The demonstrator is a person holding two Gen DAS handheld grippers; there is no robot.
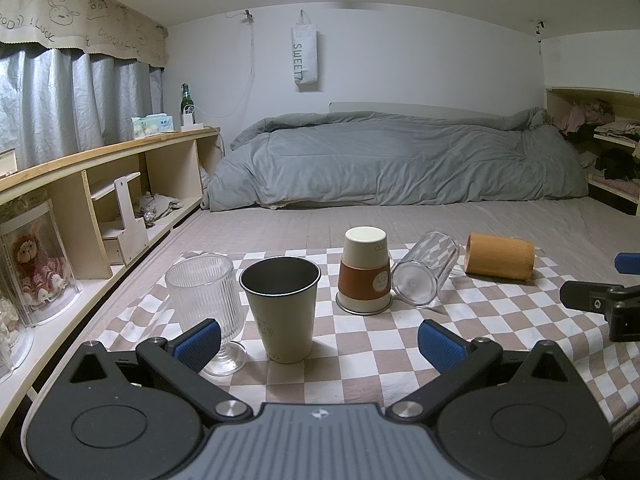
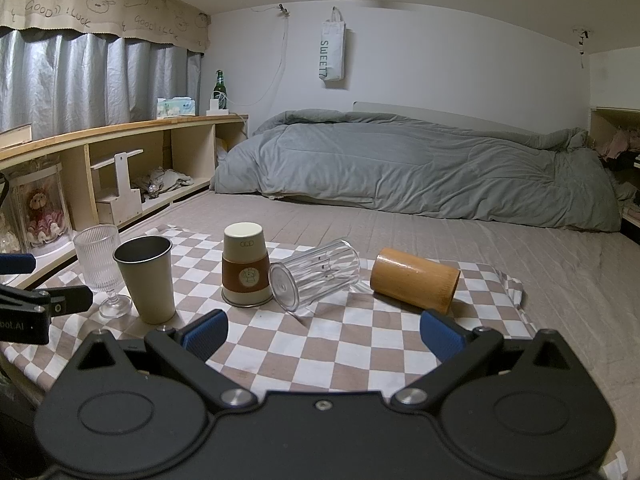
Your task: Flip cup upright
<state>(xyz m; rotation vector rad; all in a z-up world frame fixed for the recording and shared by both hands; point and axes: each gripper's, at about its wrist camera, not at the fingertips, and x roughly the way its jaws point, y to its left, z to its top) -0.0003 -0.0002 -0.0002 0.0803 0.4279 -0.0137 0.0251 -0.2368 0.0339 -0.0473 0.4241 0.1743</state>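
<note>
Five cups in a row on checkered cloth [image 2: 360,332] over the bed. Ribbed goblet [image 1: 205,292] and steel tumbler [image 1: 281,308] upright at 9 o'clock end, close together. Sleeved paper cup [image 1: 365,272] inverted mid-row, rim down. Clear plastic cup [image 2: 316,276] on its side, closed base toward camera, touching or nearly touching sleeved cup. Bamboo cup [image 2: 416,280] on its side at 3 o'clock end, just beside clear cup.

Left gripper [image 1: 316,340] fingers spread wide, empty, low behind tumbler. Right gripper [image 2: 324,334] fingers spread wide, empty, facing clear cup; nothing between.

Grey duvet [image 2: 400,168] at 12 o'clock, wooden shelf [image 1: 120,168] along 9 o'clock side.
</note>
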